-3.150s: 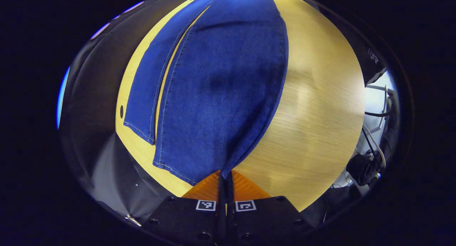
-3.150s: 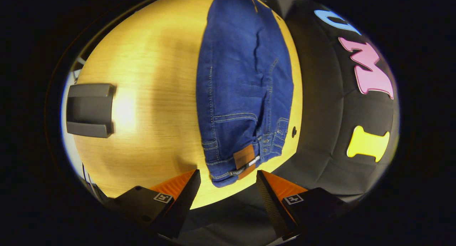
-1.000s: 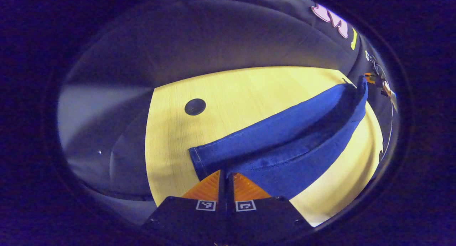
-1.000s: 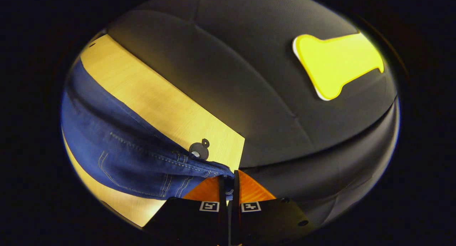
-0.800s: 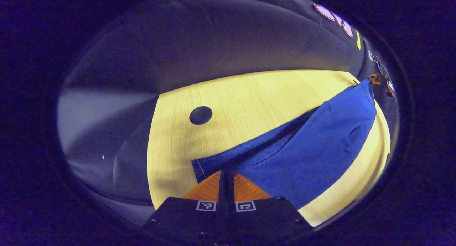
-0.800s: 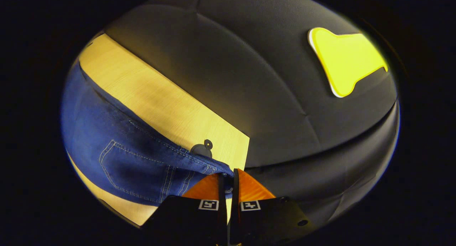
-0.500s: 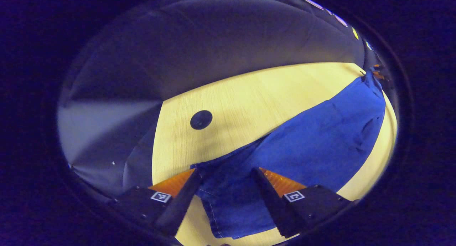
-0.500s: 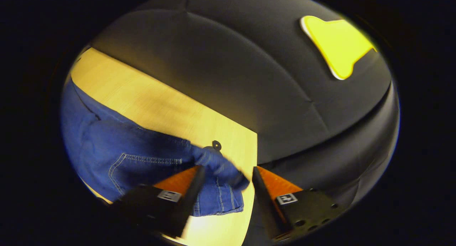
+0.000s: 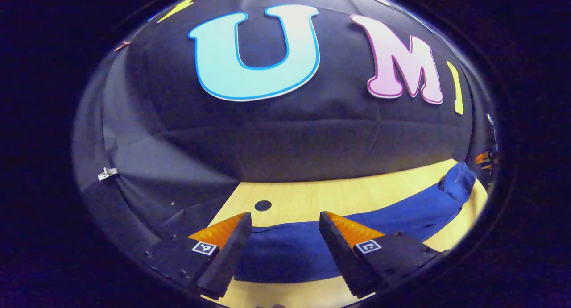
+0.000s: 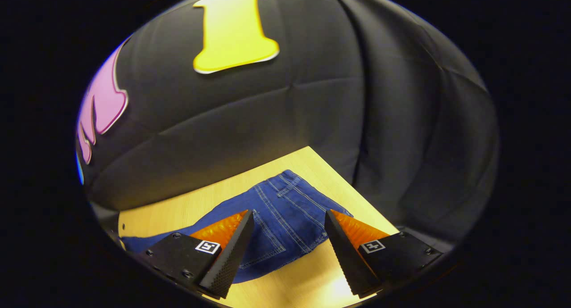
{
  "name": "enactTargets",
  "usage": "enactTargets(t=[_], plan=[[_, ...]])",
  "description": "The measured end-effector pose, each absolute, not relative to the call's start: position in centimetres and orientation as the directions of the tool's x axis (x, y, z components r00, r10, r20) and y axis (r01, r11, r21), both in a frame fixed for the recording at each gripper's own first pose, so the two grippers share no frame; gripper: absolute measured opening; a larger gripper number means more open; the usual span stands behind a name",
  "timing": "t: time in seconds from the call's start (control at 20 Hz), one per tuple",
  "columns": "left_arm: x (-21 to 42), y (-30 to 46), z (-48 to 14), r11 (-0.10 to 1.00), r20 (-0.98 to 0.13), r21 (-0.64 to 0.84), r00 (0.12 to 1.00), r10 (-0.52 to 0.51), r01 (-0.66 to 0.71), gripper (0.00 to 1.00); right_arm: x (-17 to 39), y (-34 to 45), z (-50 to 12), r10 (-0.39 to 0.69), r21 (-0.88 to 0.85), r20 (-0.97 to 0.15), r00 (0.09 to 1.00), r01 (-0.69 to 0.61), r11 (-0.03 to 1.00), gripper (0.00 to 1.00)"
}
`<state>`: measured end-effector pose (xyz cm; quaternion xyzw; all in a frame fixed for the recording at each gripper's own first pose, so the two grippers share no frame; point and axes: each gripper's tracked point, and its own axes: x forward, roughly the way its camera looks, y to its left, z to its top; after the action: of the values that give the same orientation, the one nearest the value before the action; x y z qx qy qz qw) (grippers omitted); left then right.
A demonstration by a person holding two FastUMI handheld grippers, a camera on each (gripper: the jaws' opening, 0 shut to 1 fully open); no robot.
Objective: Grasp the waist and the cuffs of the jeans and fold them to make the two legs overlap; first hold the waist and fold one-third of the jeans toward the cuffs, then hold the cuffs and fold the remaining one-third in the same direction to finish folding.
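The blue jeans (image 9: 285,254) lie flat on the wooden table (image 9: 339,196) as one long band, legs overlapped. In the left gripper view the cuff end sits between and just beyond the fingers of my left gripper (image 9: 284,215), which is open and holds nothing. The waist end (image 9: 457,181) bunches slightly at the far right, where part of the other gripper (image 9: 484,157) shows. In the right gripper view the waist of the jeans (image 10: 281,196), with its seams and belt loops, lies under my right gripper (image 10: 289,212). That gripper is open and empty, a little above the cloth.
A small dark hole (image 9: 262,205) is set in the table near the cuff end. The table's corner (image 10: 312,154) lies just past the waist. The black cloth wall (image 10: 267,116) stands close behind the table's far edge.
Both grippers were shut on the jeans and have opened and let go. The jeans dropped flat with the legs overlapped. Both views have tilted up toward the wall.
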<state>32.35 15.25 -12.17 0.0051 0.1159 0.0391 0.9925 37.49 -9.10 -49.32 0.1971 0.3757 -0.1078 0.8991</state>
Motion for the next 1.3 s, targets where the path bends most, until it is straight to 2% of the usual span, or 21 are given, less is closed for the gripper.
enactTargets(t=[0.15, 0.3, 0.45, 0.55, 0.75, 1.0, 1.05, 1.3], plan=[[29.5, 12.4, -10.3, 0.998, -0.201, 0.017, 0.977, 0.067, -0.064, 0.97, 36.3, -8.8, -54.9, -0.071, 0.295, -0.765, 0.640, 0.445, 0.845, 0.98], [27.5, 7.3, -9.1, 1.000, -0.210, -0.007, 0.977, -0.031, 0.030, 0.96, 36.8, -9.8, -55.9, -0.152, 0.245, -0.773, 0.615, 0.511, 0.824, 0.98], [26.4, 1.5, -8.9, 0.977, -0.245, -0.179, 0.957, -0.156, 0.114, 0.97, 37.1, -9.8, -55.8, -0.176, 0.264, -0.791, 0.586, 0.586, 0.766, 0.98], [26.5, 0.0, -8.9, 0.968, -0.248, -0.220, 0.953, -0.176, 0.122, 0.97, 37.0, -10.2, -55.7, -0.165, 0.287, -0.811, 0.561, 0.627, 0.724, 0.98], [26.6, -2.0, -10.0, 0.957, -0.281, -0.251, 0.936, -0.212, 0.141, 0.96, 38.5, -10.9, -55.4, -0.184, 0.318, -0.788, 0.587, 0.645, 0.695, 0.97], [26.7, -2.4, -10.8, 0.950, -0.300, -0.282, 0.929, -0.217, 0.131, 0.95, 39.3, -10.1, -56.3, -0.207, 0.288, -0.768, 0.606, 0.616, 0.733, 0.60], [26.7, -2.5, -10.7, 0.948, -0.300, -0.289, 0.928, -0.219, 0.131, 0.96, 39.5, -9.8, -56.7, -0.199, 0.296, -0.764, 0.614, 0.608, 0.737, 0.47], [26.2, -2.2, -11.2, 0.949, -0.305, -0.292, 0.930, -0.206, 0.115, 0.96, 40.0, -8.9, -56.3, -0.188, 0.306, -0.751, 0.633, 0.586, 0.750, 0.11]])
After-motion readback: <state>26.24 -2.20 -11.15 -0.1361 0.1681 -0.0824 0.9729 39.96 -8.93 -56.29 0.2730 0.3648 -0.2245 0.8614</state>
